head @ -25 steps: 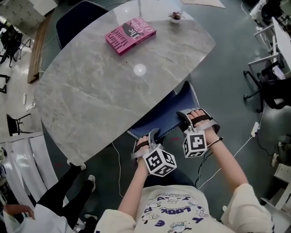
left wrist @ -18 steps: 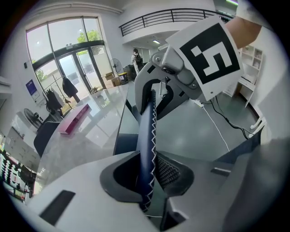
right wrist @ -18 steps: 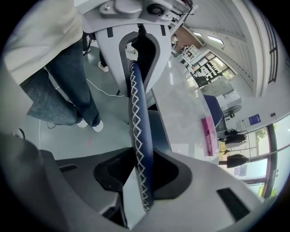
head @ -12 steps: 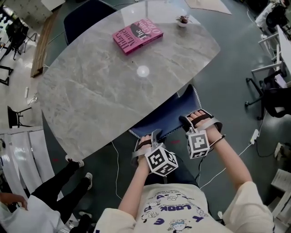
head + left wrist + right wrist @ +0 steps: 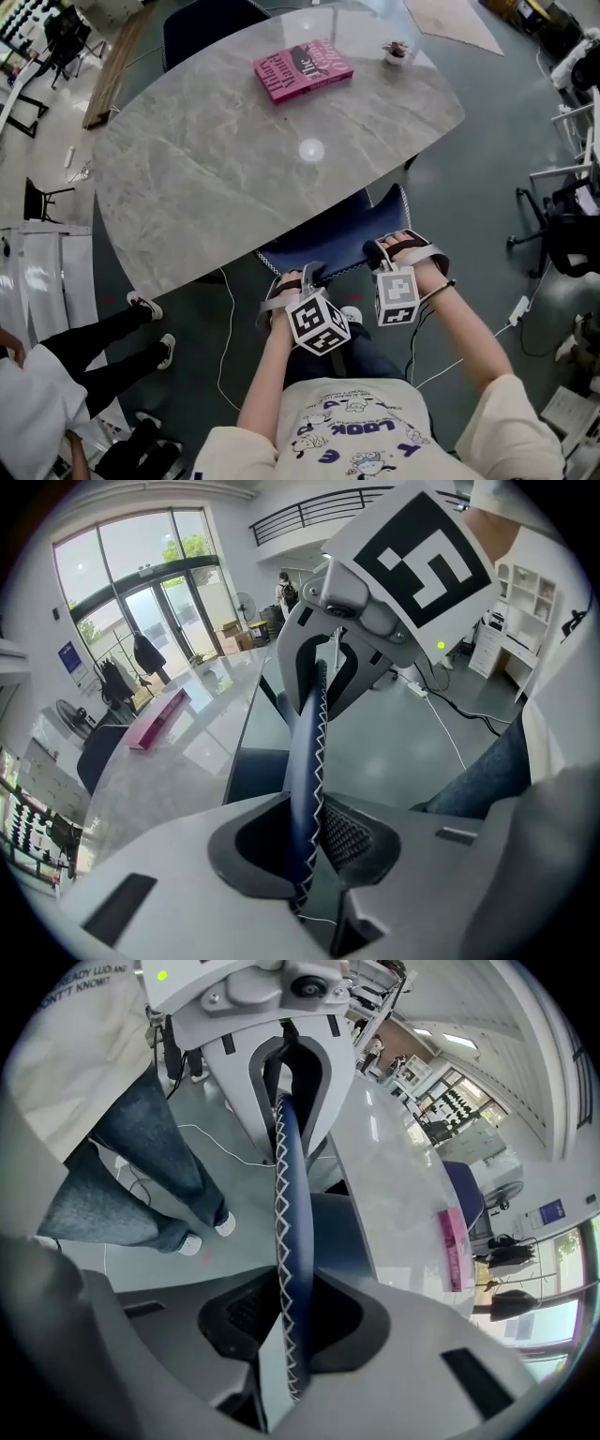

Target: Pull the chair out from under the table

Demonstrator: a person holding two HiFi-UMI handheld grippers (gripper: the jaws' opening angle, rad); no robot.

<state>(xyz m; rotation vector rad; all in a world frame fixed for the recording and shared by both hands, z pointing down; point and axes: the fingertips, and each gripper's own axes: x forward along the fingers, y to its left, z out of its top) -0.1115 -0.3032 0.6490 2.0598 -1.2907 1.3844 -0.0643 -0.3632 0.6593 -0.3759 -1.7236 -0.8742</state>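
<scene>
Fingers (image 5: 354, 834) of the left gripper (image 5: 309, 275) have just closed and clamp the stitched blue back edge of the chair (image 5: 330, 239). Fingers (image 5: 225, 1314) of the right gripper (image 5: 380, 248) have just closed on the same edge, further right. The chair sits tucked under the near rim of the tabletop (image 5: 216, 169), with a pink book (image 5: 302, 70) on the far side.

The head view looks steeply down from high above the table (image 5: 234, 169). The left gripper view and right gripper view sit close beside the table's near edge, facing each other along the chair (image 5: 328, 246) rim. All three share the table and its pink book (image 5: 302, 70).
</scene>
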